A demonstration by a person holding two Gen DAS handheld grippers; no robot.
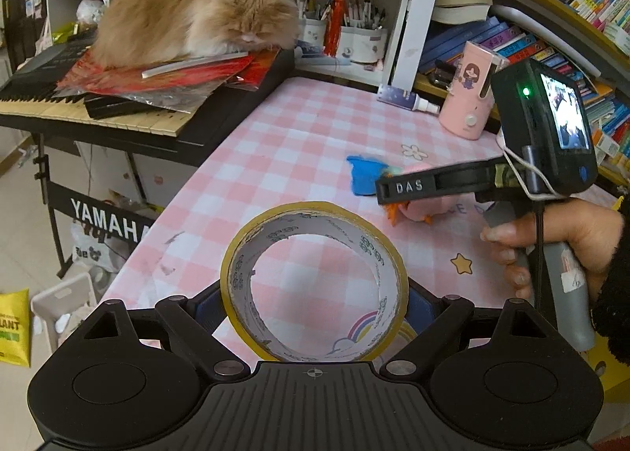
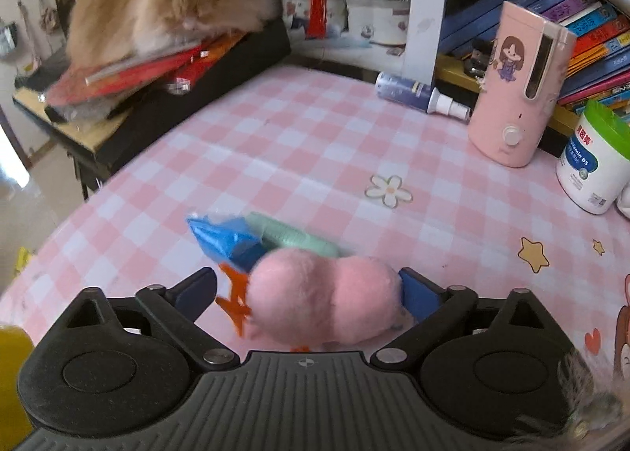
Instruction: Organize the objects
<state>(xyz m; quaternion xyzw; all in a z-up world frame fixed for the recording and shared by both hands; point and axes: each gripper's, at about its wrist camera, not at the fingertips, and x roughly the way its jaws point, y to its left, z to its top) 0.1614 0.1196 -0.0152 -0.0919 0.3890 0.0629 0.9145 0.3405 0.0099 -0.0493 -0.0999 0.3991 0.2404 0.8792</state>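
Note:
My left gripper is shut on a roll of yellow tape, held upright above the pink checked tablecloth. My right gripper is open around a pink plush toy with orange feet that lies on the cloth; its left finger is apart from the toy, its right finger is next to it. Just beyond the toy lie a blue crumpled piece and a mint green tube. In the left wrist view the right gripper reaches over the plush toy and the blue piece.
An orange cat sleeps on red papers on a keyboard at the left. A pink humidifier, a spray bottle and a green-lidded jar stand at the table's back right. Bookshelves and pen pots behind.

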